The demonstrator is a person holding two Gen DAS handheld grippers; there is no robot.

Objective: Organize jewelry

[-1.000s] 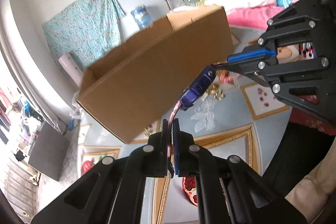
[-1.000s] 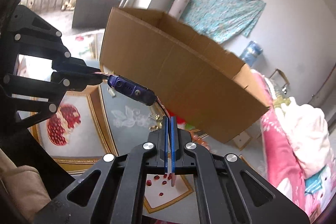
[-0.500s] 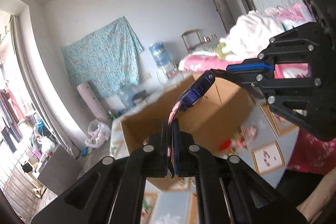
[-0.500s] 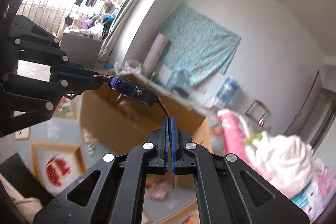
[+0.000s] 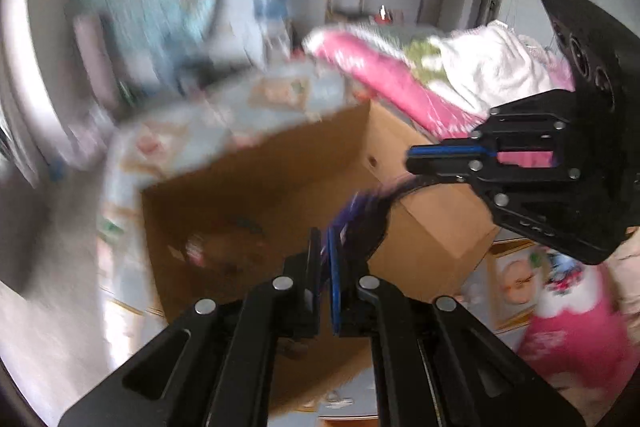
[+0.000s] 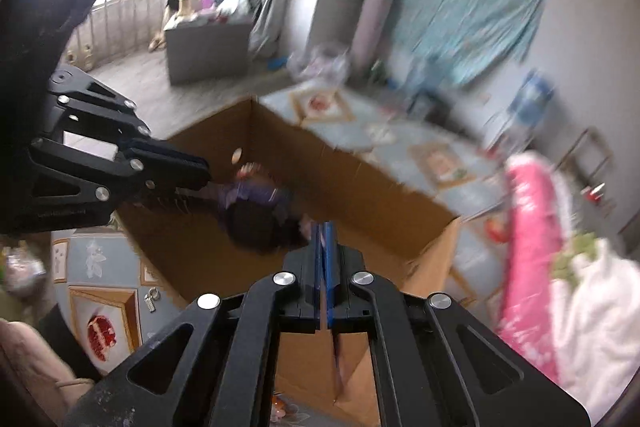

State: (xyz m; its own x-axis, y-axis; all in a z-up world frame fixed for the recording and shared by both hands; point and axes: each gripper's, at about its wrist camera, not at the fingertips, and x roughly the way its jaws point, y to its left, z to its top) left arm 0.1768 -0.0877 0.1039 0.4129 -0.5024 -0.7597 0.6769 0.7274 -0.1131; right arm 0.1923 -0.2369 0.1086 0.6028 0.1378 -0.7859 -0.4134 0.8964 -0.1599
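In the left wrist view, the left gripper (image 5: pixel 325 247) is pointing down over an open cardboard box (image 5: pixel 256 195), its 2 jaws clenched on one end of a purple bracelet-like piece (image 5: pixel 360 223) that is smeared by blur. The right gripper (image 5: pixel 412 159) is reaching in from the right, jaws pressed together, and the piece's other end is running up to its tip. The box is sitting on a blue patterned tablecloth (image 5: pixel 208 119), with pink bedding (image 5: pixel 384 79) behind.

In the right wrist view, the right gripper (image 6: pixel 323 231) is clamping the near end of the purple piece (image 6: pixel 260 207), which is hanging blurred above the box (image 6: pixel 360 187) interior. The left gripper (image 6: pixel 202 173) is entering from the left, clenched, holding the far end. A pomegranate print is showing on the tablecloth (image 6: pixel 80 259) beside the box.
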